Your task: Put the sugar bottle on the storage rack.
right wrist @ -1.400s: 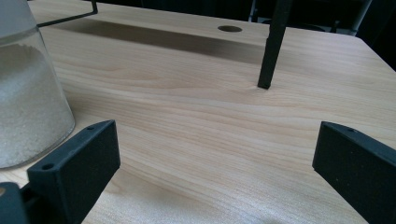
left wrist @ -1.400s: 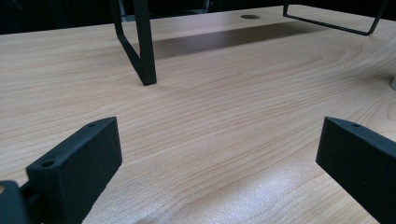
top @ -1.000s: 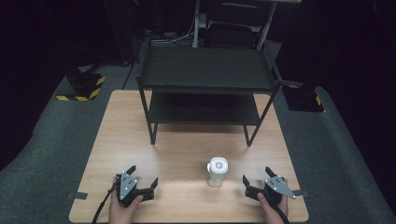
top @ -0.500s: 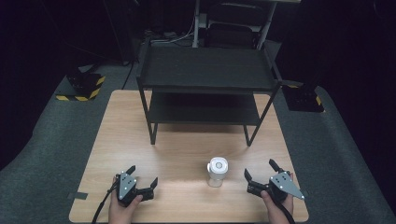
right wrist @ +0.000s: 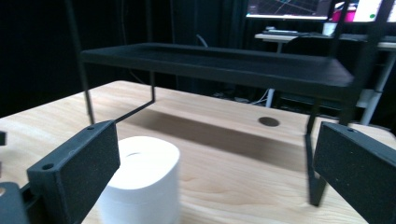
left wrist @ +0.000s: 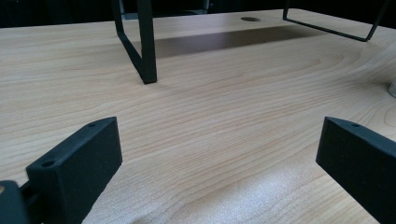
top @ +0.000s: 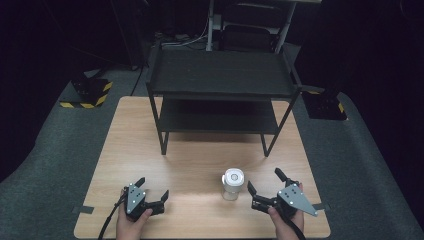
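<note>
Your right tongs (top: 265, 184) are spread just beside the white-lidded jar (top: 233, 183), its contents unseen; your left tongs (top: 152, 189) are spread over bare surface (top: 200, 160).

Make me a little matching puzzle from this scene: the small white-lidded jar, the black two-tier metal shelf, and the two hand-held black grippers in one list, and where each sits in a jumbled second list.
Things:
1. small white-lidded jar
2. black two-tier metal shelf
3. left gripper
4. right gripper

Places or states:
A. stands at the far half of the wooden table
B. open, near the table's front left edge
C. open, just to the right of the jar
D. upright on the table between the two grippers

Pairs: 1-D, 2-A, 3-B, 4-C
</note>
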### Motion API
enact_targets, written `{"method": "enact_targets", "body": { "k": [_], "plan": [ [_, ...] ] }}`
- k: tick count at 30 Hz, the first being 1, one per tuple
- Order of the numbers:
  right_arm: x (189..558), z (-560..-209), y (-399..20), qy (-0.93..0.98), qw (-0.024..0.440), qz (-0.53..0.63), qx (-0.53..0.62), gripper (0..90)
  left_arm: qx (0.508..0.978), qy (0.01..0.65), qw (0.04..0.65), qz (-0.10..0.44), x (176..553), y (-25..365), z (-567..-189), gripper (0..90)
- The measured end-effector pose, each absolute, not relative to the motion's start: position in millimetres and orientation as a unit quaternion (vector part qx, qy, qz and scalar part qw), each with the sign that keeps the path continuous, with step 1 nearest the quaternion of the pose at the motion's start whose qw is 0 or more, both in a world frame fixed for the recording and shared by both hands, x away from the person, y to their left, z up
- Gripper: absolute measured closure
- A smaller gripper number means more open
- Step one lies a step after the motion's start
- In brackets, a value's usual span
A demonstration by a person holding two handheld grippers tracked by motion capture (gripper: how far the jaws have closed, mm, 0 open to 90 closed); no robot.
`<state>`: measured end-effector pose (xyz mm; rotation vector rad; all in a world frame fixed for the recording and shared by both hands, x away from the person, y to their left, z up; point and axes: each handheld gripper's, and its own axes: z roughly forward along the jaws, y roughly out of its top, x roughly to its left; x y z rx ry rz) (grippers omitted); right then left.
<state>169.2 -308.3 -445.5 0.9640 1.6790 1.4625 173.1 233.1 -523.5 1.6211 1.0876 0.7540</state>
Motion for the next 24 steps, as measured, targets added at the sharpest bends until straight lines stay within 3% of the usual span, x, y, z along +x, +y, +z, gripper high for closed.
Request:
{"method": "enact_targets", "body": {
  "k": [24],
  "plan": [
    [179, -496, -260, 0.677, 0.334, 0.550, 0.357, 0.5, 0.668, 0.450, 0.505, 0.310, 172, 235, -525, 0.5]
  ]
}}
